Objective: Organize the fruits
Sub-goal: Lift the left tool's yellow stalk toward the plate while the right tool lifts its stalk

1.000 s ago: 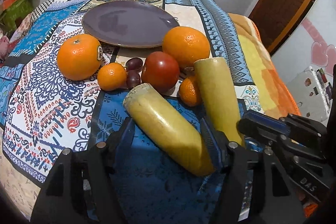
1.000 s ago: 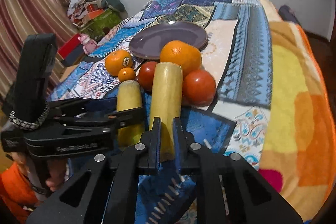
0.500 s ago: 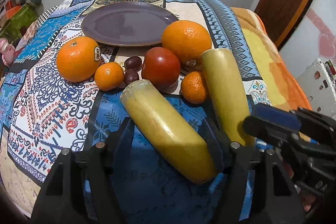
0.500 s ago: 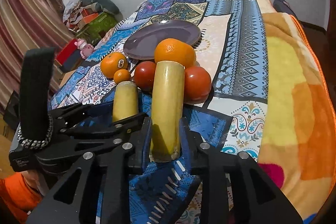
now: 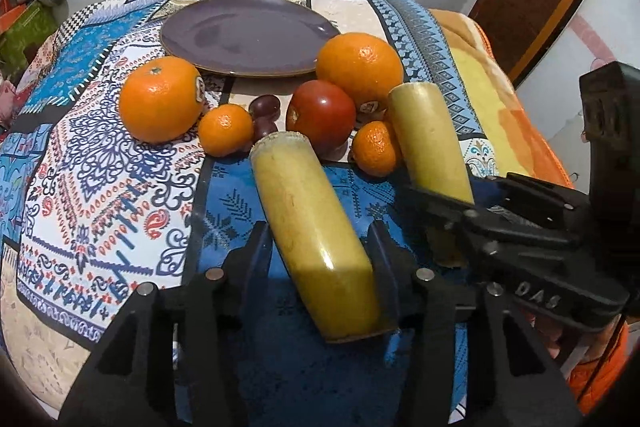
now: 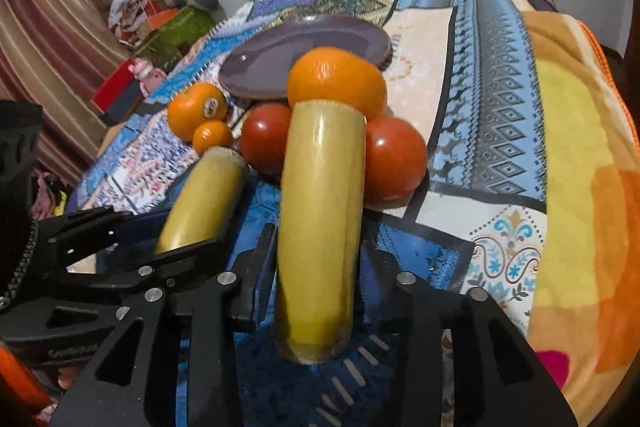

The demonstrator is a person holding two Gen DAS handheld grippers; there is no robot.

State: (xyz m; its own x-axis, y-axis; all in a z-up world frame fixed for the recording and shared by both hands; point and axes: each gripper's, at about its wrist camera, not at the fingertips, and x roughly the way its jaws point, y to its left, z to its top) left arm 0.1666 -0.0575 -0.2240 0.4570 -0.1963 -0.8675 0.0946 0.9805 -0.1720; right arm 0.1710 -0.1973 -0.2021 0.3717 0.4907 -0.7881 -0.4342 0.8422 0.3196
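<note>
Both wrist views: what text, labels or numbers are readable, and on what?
"DAS": raised letters on the right gripper body, in the left wrist view.
Embossed wording on the left gripper body: too blurred to read.
Stickers on the two large oranges and the tomato: too small to read.

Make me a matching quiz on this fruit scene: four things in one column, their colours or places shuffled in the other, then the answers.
1 plate
2 grapes
3 left gripper
4 tomato

a straddles a yellow stalk
b red
c purple, farthest back
d dark, beside a small orange

Pairs: 1c, 2d, 3a, 4b
</note>
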